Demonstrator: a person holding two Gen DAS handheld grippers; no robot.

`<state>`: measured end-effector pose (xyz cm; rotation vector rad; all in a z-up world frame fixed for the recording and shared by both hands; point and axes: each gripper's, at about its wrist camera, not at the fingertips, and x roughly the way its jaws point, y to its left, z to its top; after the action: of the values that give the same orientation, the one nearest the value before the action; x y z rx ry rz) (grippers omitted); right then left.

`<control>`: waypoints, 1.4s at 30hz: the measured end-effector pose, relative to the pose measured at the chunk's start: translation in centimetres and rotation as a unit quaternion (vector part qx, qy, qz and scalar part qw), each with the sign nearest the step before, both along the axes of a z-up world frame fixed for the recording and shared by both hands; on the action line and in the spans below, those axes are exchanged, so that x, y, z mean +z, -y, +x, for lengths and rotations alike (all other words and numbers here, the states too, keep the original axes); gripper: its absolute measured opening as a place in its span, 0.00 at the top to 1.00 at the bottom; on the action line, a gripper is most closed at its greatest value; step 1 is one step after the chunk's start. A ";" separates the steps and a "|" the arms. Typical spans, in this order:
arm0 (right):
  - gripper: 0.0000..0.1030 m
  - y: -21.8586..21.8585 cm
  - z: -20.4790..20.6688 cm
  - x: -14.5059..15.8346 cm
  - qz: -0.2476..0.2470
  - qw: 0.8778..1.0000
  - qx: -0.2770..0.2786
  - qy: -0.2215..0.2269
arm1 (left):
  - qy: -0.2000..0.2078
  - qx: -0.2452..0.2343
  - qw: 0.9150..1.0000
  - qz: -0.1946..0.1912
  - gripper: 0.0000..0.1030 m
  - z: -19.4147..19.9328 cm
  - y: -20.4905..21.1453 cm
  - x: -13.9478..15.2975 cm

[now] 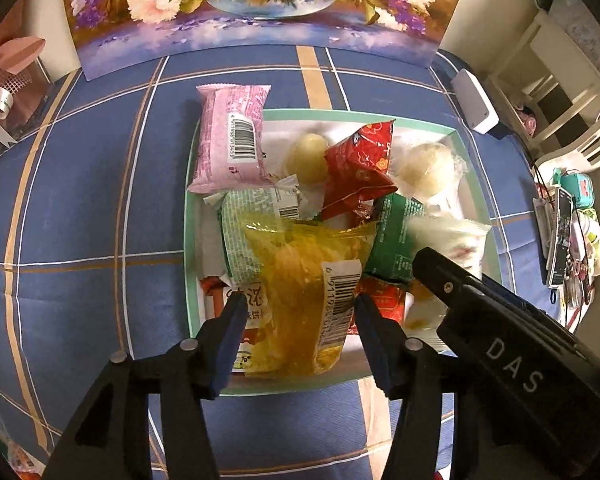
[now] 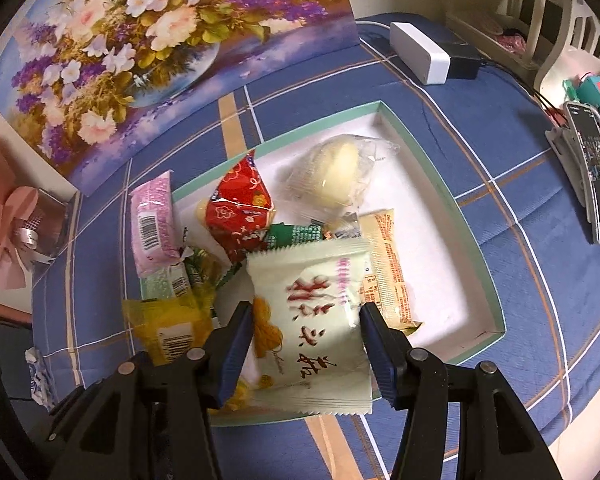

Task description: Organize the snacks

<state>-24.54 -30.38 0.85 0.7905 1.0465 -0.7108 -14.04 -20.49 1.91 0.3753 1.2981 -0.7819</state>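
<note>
1. Far left of the left wrist view: a pink packet (image 1: pixel 230 138) lies across the left rim of the mint-edged tray (image 1: pixel 186 240), barcode up, partly hanging out over the blue checked tablecloth (image 1: pixel 80 208).
2. Moving in: a green packet (image 1: pixel 240 232) sits under a red packet (image 1: pixel 358 168) in the heap, with two pale round cakes behind.
3. Centre stage: the left gripper (image 1: pixel 300 304) has its jaws spread either side of the yellow packet (image 1: pixel 300 280). The pads look to be just at its edges, so whether it is squeezed I cannot tell.
4. Right of that, the right gripper (image 2: pixel 306 320) straddles the cream packet (image 2: pixel 320 320) with red lettering, jaws wide. It looks like contact on both sides, but a firm pinch I cannot confirm.
5. Far right of the tray: bare white floor, with a wrapped cake (image 2: pixel 338 176) near the back.
6. My read: mid-sort, both tools working the pile at the tray's near end.
7. Next up, I'd judge: settle each packet flat, likely spreading toward that free right side without snagging neighbours.
</note>
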 end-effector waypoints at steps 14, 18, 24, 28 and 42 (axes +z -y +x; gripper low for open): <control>0.42 -0.1 -0.1 0.9 -0.010 1.000 -0.006 0.014 | -0.018 0.046 0.999 -0.024 0.45 2.3 -1.9 1.1; 0.42 -0.1 -0.1 0.8 -0.010 1.000 -0.007 0.009 | -0.018 0.060 0.998 -0.032 0.45 3.1 -2.6 1.6; 0.42 -0.6 0.5 0.6 -0.015 1.000 0.005 0.001 | -0.011 0.100 0.995 -0.028 0.44 4.8 -4.0 1.5; 0.35 -1.1 1.0 0.5 -0.025 1.000 0.015 -0.007 | 0.003 0.129 0.992 -0.012 0.33 6.2 -5.2 1.1; 0.00 -4.9 3.1 1.4 -0.084 0.994 0.069 -0.020 | 0.077 0.179 0.980 0.034 0.11 7.8 -8.5 1.1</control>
<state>-21.46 -25.51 2.23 0.5558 1.0517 -0.6876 -6.23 -11.96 3.01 0.2420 1.2034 -0.3977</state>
